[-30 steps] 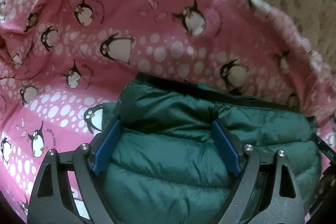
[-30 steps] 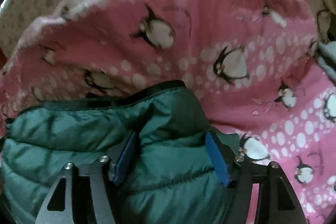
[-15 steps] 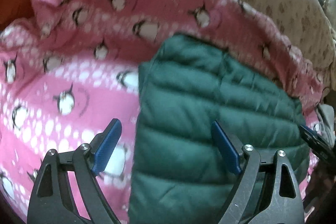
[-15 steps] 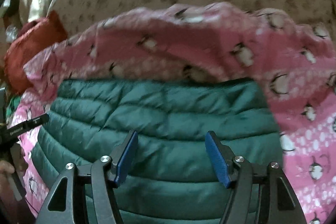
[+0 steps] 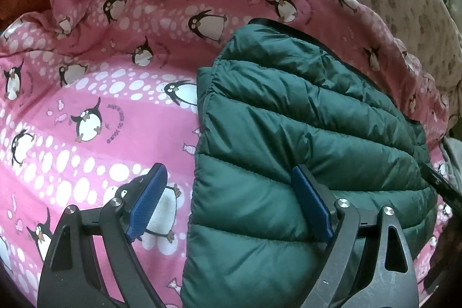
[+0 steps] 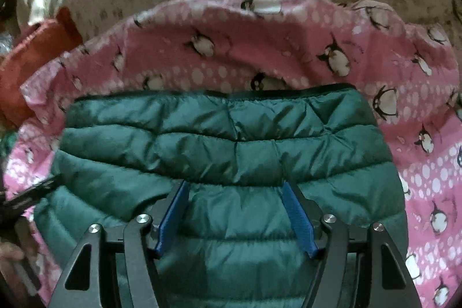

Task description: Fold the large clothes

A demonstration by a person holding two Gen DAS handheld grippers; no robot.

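Through the left wrist we see our left gripper (image 5: 228,204) spread empty over the green puffer jacket (image 5: 303,140) lying on the pink penguin blanket (image 5: 101,106), and through the right wrist our right gripper (image 6: 235,217) hangs released above that jacket (image 6: 225,140).

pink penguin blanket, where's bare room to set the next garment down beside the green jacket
Free: the pink penguin-print blanket left of the green quilted puffer jacket, up to its rumpled far edge. Crowded: the jacket's far side, tight against the blanket's raised rim, and the orange cloth at the corner.
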